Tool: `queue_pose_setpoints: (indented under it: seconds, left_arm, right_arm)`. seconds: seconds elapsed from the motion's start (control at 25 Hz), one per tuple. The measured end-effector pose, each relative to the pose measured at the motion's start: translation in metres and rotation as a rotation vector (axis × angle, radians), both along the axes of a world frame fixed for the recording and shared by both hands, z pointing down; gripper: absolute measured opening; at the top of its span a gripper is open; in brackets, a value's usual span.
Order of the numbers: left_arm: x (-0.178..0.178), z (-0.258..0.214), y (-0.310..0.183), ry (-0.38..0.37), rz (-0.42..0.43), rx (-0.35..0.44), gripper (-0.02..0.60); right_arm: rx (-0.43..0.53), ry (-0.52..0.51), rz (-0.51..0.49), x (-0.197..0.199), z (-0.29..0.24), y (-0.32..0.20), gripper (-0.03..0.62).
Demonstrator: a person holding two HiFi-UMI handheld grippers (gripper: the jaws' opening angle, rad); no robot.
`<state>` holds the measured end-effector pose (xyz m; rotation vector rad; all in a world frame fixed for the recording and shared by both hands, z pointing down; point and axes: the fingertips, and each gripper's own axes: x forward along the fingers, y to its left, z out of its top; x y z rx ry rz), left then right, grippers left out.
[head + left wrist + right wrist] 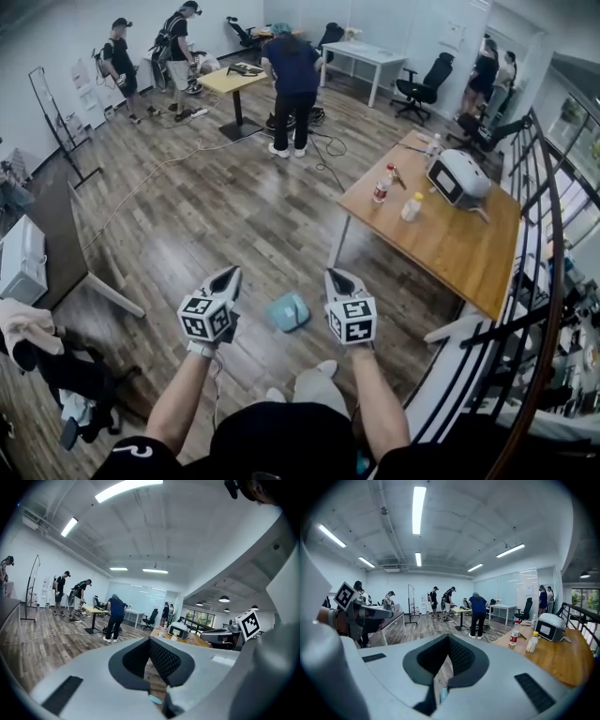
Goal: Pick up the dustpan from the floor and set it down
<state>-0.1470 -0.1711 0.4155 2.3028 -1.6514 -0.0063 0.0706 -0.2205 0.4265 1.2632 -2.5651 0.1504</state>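
Starting from the floor (216, 216), broad and bare beside the tabletop (450, 248), the pale blue dustpan (289, 311) lies flat just ahead of the person's feet, between and below the two tools. The left hand-held gripper (229, 274) and the right hand-held gripper (337, 275) each have their jaws pressed together on nothing. One should likely dip toward the pan, part its jaws before arriving, and take a firm edge squarely so the pan lifts level.
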Motion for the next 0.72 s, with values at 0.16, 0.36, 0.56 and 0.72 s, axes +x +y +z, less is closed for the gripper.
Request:
queue_pose_setpoints:
  seconds: [0.16,0.36,0.56,0.72]
  left_arm:
    - [0.0,0.0,0.008,-0.002,-0.002,-0.005,-0.002]
    - [0.005,-0.005,0.013,-0.001,-0.008,0.005,-0.002]
    - [0.008,-0.003,0.02,-0.007,-0.012,-0.002,-0.002]
    - [0.006,-0.003,0.027,-0.006,-0.016,-0.004,-0.002]
  right_arm:
    - [-0.014,-0.002,0.009,0.004,0.003,0.008,-0.005]
    - [-0.001,0.004,0.017,0.012,0.0,0.014,-0.005]
    - [-0.026,-0.008,0.021,0.015,-0.001,0.022,-0.005]
    - [-0.003,0.0,0.024,0.016,-0.001,0.026,-0.005]
